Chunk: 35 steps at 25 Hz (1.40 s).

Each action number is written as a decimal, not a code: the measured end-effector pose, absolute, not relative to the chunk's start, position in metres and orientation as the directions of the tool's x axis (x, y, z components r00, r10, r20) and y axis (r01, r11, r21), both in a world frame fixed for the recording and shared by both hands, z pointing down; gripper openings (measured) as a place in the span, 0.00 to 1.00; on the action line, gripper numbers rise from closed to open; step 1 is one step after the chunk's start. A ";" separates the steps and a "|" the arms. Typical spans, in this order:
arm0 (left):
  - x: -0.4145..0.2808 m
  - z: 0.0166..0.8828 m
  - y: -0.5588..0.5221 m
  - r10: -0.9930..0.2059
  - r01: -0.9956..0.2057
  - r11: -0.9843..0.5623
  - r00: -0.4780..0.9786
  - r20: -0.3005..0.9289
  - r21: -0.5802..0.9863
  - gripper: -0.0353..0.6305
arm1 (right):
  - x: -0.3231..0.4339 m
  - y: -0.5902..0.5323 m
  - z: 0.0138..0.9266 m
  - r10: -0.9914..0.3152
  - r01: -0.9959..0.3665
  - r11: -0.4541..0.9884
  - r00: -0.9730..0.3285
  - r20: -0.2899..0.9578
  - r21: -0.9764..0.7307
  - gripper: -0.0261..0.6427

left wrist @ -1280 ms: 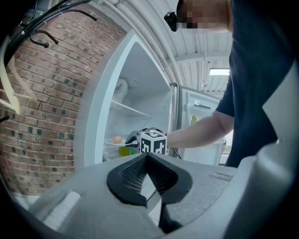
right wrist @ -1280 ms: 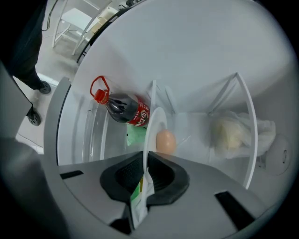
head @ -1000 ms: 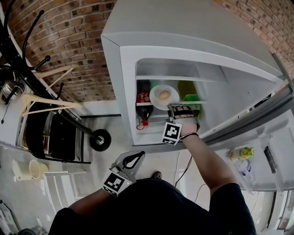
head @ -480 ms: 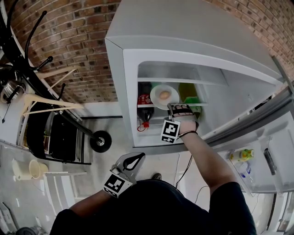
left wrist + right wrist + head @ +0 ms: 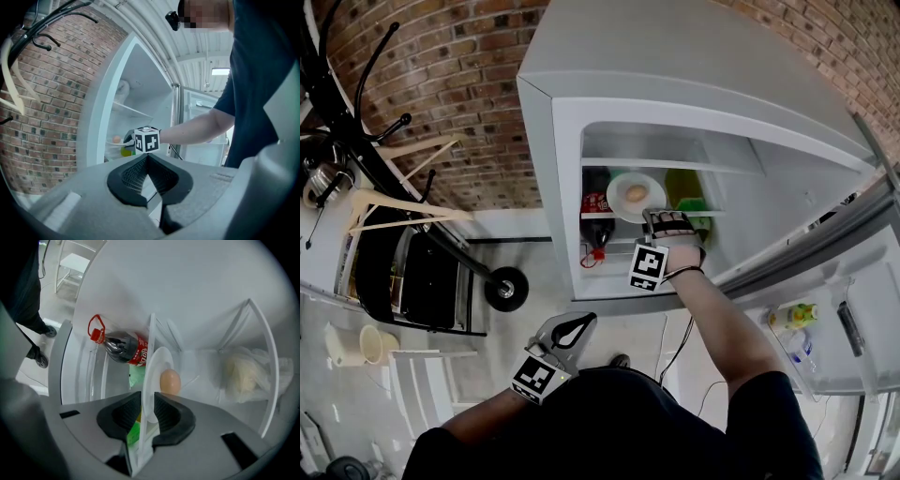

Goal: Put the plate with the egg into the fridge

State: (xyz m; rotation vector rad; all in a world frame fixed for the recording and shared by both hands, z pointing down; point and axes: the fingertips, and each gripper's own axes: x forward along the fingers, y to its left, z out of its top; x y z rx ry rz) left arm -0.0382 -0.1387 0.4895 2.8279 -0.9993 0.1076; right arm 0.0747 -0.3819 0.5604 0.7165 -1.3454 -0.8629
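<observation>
A white plate (image 5: 635, 195) with a brown egg (image 5: 635, 193) on it is inside the open fridge (image 5: 562, 169), at the middle shelf. My right gripper (image 5: 650, 216) reaches into the fridge and is shut on the plate's near rim. In the right gripper view the plate (image 5: 153, 376) stands edge-on between the jaws of my right gripper (image 5: 149, 408), with the egg (image 5: 170, 380) just beyond them. I cannot tell whether the plate rests on the shelf. My left gripper (image 5: 578, 322) hangs low by my body, shut and empty, as the left gripper view (image 5: 147, 157) confirms.
A cola bottle (image 5: 124, 348) lies left of the plate, green items (image 5: 686, 192) sit to its right, and a pale bag (image 5: 243, 373) is on the shelf above. The fridge door (image 5: 825, 309) stands open at right with bottles in its rack. A black cart (image 5: 422, 281) and coat rack (image 5: 356, 103) stand left.
Almost nothing: the head view shifts slightly. The right gripper keeps hold of the plate at the middle shelf, and the left gripper stays put.
</observation>
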 end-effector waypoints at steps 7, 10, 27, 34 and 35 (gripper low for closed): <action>-0.038 0.488 -0.137 -0.625 -0.635 -0.766 0.773 0.110 0.104 0.06 | 0.069 -0.370 0.555 -0.876 0.129 0.477 -0.016 0.483 0.870 0.10; -0.037 0.490 -0.135 -0.620 -0.630 -0.770 0.776 0.118 0.101 0.06 | 0.068 -0.373 0.555 -0.874 0.116 0.481 -0.011 0.486 0.869 0.09; -0.038 0.487 -0.130 -0.622 -0.632 -0.770 0.774 0.113 0.091 0.06 | 0.073 -0.369 0.552 -0.875 0.112 0.483 0.012 0.485 0.869 0.16; -0.030 0.478 -0.127 -0.596 -0.603 -0.795 0.797 0.099 0.071 0.06 | 0.068 -0.336 0.536 -0.881 0.083 0.468 -0.027 0.471 0.880 0.16; -0.030 0.478 -0.127 -0.591 -0.598 -0.799 0.801 0.099 0.068 0.06 | 0.067 -0.330 0.534 -0.883 0.077 0.465 -0.034 0.469 0.882 0.16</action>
